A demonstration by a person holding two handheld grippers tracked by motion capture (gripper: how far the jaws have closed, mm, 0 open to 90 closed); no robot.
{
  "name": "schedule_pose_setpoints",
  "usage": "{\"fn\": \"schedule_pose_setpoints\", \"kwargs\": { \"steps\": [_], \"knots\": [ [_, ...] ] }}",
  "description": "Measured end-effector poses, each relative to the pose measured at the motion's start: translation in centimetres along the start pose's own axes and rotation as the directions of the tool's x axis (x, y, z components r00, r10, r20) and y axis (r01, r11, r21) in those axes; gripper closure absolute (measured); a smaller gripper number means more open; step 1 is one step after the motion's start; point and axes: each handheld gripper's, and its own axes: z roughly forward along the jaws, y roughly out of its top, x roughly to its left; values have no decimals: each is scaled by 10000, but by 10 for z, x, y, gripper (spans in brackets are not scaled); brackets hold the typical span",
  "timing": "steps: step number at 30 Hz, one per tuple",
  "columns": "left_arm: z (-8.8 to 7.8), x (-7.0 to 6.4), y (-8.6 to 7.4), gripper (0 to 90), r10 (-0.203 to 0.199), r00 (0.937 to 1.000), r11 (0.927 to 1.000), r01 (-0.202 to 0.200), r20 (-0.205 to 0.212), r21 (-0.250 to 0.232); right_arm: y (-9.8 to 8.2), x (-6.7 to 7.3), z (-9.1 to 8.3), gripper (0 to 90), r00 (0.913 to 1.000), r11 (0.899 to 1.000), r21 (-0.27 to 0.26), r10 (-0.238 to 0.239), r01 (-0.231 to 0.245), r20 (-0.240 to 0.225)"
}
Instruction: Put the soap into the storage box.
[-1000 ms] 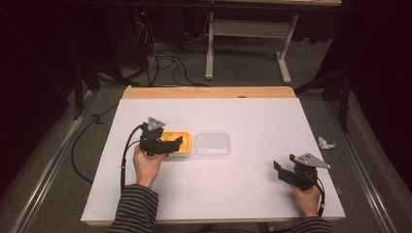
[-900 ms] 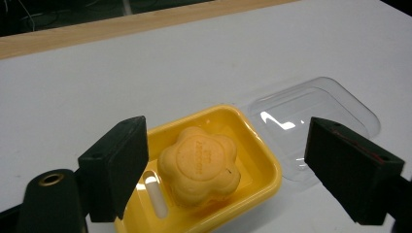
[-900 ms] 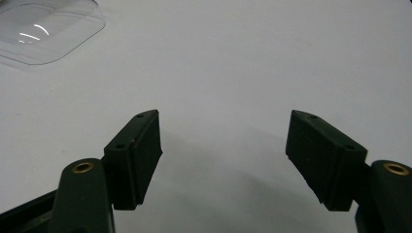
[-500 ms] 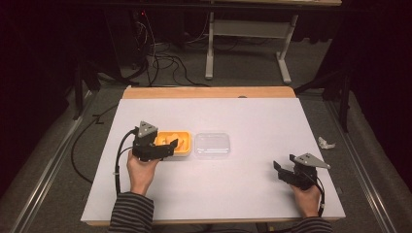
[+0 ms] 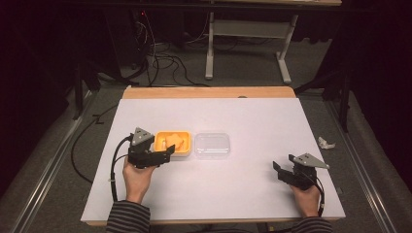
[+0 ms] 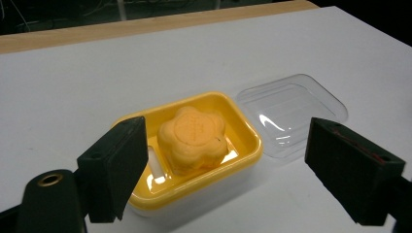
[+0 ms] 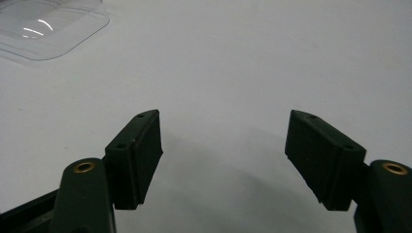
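A white table (image 5: 233, 184) is filling the middle of the high view, and a yellow tray (image 5: 172, 143) is sitting left of centre on it, touching a clear lid (image 5: 212, 144) lying flat to its right. The left gripper (image 5: 167, 154) is hovering at the tray's lower left edge with its jaws spread and nothing between the pads; in the left gripper view the tray (image 6: 243, 131) is lying between and beyond the two black jaws. The right gripper (image 5: 278, 171), at the lower right of the high view, is likewise released and resting well apart from everything.

Inside the tray a flower-shaped orange soap (image 6: 193, 138) is sitting slightly raised. It is probably light, firm and somewhat slick (a hard pinch could dent its scalloped edge), so taking it across two opposite lobes seems safest. The tray itself is looking thin and glossy, likely to slide if nudged.

The tray's near wall is partly hiding behind the left jaw, the embossed mark on the soap is too faint to read, and the lid (image 7: 46, 26) is being cut off at the upper left of the right gripper view.
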Motion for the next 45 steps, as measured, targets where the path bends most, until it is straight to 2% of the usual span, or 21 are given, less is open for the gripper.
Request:
{"fn": "schedule_pose_setpoints", "kwargs": {
  "steps": [16,19,28,40,45],
  "knots": [
    [-14,-4,-11,160,-97,9996,9996,104,266,-264,0,0,0,297,10000,10000,34,74,-74,26],
    [-14,-6,-13,161,-172,9991,9993,184,383,-312,0,0,0,297,10000,10000,-33,-20,21,36],
    [-18,-11,-17,163,-42,9995,9993,53,315,-361,0,0,-1,299,10000,9999,-71,86,-85,38],
    [-20,-17,-27,164,-121,9991,9990,139,418,-436,-1,1,-1,298,10000,9999,-116,53,-52,47],
    [-16,-20,-31,166,-70,9990,9996,81,434,-258,-1,1,-2,298,10000,9999,-148,-29,30,35]
  ]
}}
